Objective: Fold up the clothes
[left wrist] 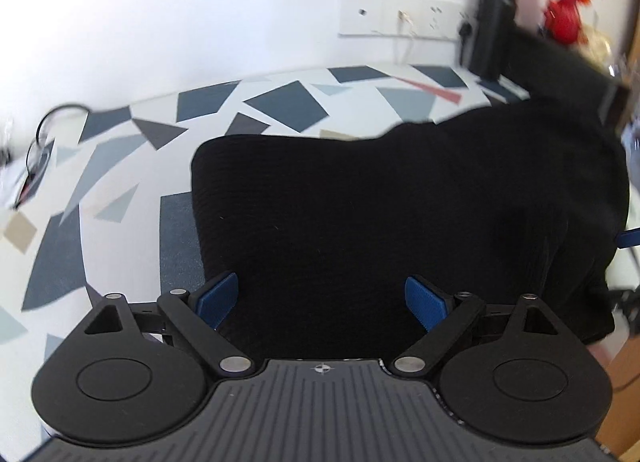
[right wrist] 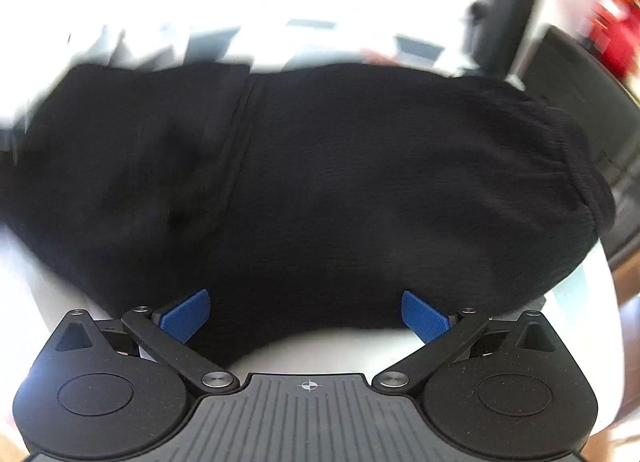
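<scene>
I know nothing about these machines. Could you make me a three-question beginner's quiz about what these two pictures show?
1. True or false: the left tongs are clamped on the black garment.
2. What stands against the wall at the table's far right corner?
A. a black bottle
B. a green kettle
C. a stack of plates
3. Fill in the word: the pads on the right tongs are coloured ____.

Key
1. False. Both pairs of tongs stand wide open, with only cloth lying beyond the pads.
2. A, the black bottle.
3. Blue.
</scene>
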The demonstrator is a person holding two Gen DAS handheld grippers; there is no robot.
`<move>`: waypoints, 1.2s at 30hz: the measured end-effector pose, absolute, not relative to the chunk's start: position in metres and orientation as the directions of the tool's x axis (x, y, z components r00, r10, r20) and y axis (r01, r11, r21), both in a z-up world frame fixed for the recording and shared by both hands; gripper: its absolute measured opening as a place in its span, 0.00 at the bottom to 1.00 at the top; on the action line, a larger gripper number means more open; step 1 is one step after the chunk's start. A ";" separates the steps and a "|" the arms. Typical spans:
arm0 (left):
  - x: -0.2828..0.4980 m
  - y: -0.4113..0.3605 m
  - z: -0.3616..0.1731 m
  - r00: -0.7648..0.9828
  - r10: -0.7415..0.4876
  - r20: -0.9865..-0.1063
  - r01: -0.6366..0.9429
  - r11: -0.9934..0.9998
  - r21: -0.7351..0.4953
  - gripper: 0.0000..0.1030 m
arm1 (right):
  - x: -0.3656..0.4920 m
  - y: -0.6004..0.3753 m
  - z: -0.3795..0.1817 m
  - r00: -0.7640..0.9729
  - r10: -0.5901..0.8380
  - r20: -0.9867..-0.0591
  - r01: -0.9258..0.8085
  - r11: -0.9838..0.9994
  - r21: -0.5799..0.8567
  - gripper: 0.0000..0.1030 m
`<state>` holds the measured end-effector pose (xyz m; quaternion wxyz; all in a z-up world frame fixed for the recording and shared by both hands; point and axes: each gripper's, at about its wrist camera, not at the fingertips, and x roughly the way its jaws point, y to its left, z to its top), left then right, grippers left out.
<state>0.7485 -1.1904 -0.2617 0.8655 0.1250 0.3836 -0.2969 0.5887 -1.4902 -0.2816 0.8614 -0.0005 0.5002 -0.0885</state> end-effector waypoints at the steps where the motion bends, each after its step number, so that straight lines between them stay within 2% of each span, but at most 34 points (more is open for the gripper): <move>1: 0.748 -1.190 -0.265 0.523 -0.419 -0.742 0.611 0.791 -0.016 0.93 | 0.585 -1.490 -0.283 0.504 -0.158 -0.849 0.171 0.982 -0.081 0.99; 3: 0.745 -1.186 -0.270 0.514 -0.421 -0.748 0.611 0.791 -0.026 0.93 | 0.586 -1.502 -0.283 0.471 -0.127 -0.873 0.238 0.971 -0.013 0.99; 5: 0.745 -1.185 -0.274 0.510 -0.431 -0.744 0.618 0.786 -0.032 0.93 | 0.592 -1.506 -0.276 0.439 -0.138 -0.888 0.288 0.958 -0.007 0.99; 7: 0.746 -1.183 -0.276 0.504 -0.446 -0.740 0.620 0.783 -0.049 0.93 | 0.592 -1.503 -0.260 0.488 -0.173 -0.856 0.310 0.951 -0.016 0.99; 10: 0.748 -1.180 -0.280 0.496 -0.461 -0.736 0.624 0.778 -0.068 0.95 | 0.599 -1.503 -0.235 0.592 -0.172 -0.787 0.347 0.936 0.056 0.99; 15: 0.749 -1.178 -0.283 0.488 -0.479 -0.730 0.629 0.772 -0.086 0.98 | 0.637 -1.496 -0.225 0.651 -0.126 -0.748 0.347 0.926 0.146 0.99; 19: 0.751 -1.177 -0.283 0.480 -0.482 -0.733 0.636 0.767 -0.088 0.99 | 0.663 -1.484 -0.235 0.612 -0.129 -0.780 0.336 0.936 0.108 0.98; 23: 0.753 -1.177 -0.283 0.473 -0.486 -0.735 0.639 0.764 -0.094 0.99 | 0.657 -1.470 -0.252 0.495 -0.196 -0.847 0.380 0.925 0.008 0.98; 25: 0.754 -1.177 -0.283 0.470 -0.487 -0.736 0.638 0.764 -0.098 1.00 | 0.643 -1.477 -0.254 0.483 -0.169 -0.859 0.412 0.910 0.053 0.98; 28: 0.754 -1.178 -0.283 0.466 -0.486 -0.740 0.639 0.763 -0.099 1.00 | 0.629 -1.474 -0.254 0.491 -0.152 -0.858 0.434 0.896 0.090 0.99; 36: 0.757 -1.179 -0.282 0.459 -0.479 -0.748 0.633 0.767 -0.103 1.00 | 0.629 -1.466 -0.267 0.507 -0.195 -0.840 0.419 0.907 0.043 0.99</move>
